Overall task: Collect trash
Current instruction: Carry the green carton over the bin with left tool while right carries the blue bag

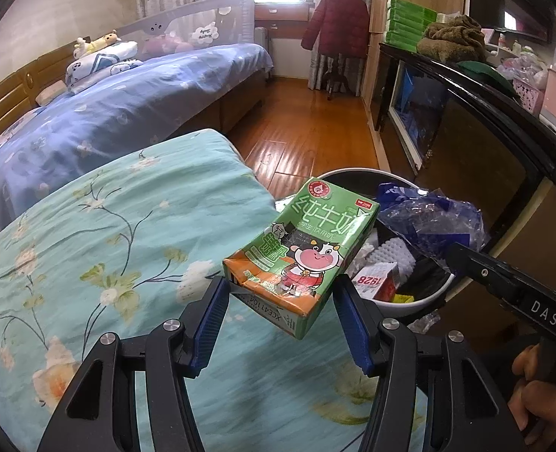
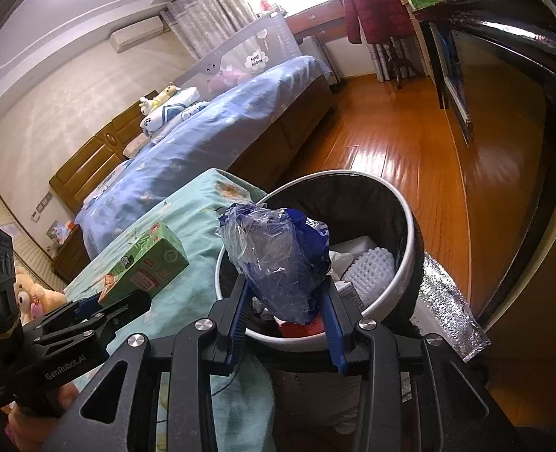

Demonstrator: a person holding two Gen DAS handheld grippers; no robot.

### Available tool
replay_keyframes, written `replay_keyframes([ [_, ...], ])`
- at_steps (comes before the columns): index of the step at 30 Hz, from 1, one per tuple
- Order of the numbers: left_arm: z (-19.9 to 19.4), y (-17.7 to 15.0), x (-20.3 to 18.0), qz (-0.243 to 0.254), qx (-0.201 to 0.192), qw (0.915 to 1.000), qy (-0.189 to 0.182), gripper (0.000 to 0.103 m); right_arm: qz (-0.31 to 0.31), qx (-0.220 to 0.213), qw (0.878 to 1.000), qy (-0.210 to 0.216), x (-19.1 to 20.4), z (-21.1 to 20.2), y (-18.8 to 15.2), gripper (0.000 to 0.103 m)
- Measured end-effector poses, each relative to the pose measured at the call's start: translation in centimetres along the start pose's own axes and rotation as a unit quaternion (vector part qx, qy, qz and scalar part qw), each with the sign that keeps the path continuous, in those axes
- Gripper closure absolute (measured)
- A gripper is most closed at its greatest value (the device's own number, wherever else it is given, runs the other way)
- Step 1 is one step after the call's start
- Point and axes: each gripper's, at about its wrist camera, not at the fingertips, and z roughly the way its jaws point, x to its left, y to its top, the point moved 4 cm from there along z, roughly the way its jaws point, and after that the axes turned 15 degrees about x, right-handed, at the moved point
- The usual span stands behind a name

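Note:
A green milk carton (image 1: 300, 256) with a cartoon cow hangs over the teal floral quilt (image 1: 108, 226), just left of the bin; my left gripper (image 1: 282, 290) is shut on its lower end. The white-rimmed trash bin (image 2: 410, 233) has a black liner and holds a red box (image 1: 376, 282), white foam (image 2: 372, 267) and tissue. My right gripper (image 2: 287, 290) is shut on a crumpled blue and clear plastic wrapper (image 2: 278, 260), held above the bin's near rim. The right wrist view also shows the carton (image 2: 146, 263) in the left gripper (image 2: 101, 299).
A bed with a blue quilt (image 1: 127, 113) lies beyond. Glossy wooden floor (image 2: 410, 150) runs past the bin. A dark cabinet (image 1: 485, 143) stands close on the right. A silver foil bubble bag (image 2: 447, 301) lies beside the bin. A teddy bear (image 2: 33, 293) sits at the left.

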Motion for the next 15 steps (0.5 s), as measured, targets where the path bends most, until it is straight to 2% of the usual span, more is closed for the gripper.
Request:
replay_keyframes([
  [15,0.8,0.9,-1.4,0.013,0.002,0.9999,-0.002,0.047,0.003,-0.001,1.000,-0.013,-1.1,-0.4,1.0,0.066],
])
